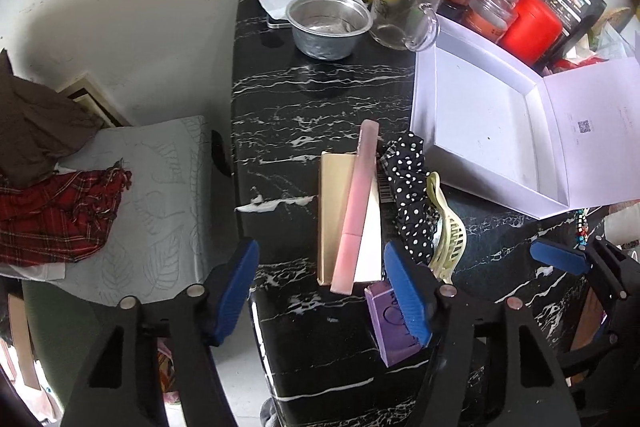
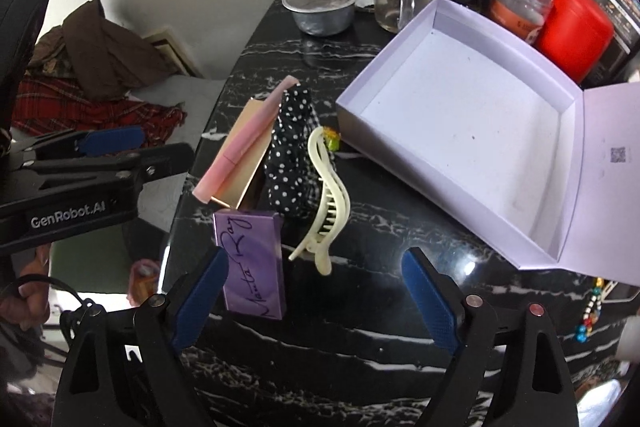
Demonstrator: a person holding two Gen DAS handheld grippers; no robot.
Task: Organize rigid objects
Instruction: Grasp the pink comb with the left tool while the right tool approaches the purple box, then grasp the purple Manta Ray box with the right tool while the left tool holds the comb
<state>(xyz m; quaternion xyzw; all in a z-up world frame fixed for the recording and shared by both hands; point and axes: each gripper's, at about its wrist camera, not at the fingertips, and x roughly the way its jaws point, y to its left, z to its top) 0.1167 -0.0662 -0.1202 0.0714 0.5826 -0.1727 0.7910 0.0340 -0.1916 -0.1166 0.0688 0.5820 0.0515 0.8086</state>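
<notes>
Fingers (image 1: 326, 291) apparently untouching, straddle pink tube (image 1: 354, 211).

Pink tube (image 1: 356, 211), purple box (image 2: 252, 263), polka-dotted black cloth (image 2: 290, 163), black white-veined table (image 1: 304, 99)

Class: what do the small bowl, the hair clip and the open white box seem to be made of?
Small bowl: likely metal, dull brushed silver sheen.
Hair clip: probably plastic, smooth glossy cream, moulded teeth.
Open white box: apparently cardboard, matte, with folded walls and a hinged flap.
</notes>
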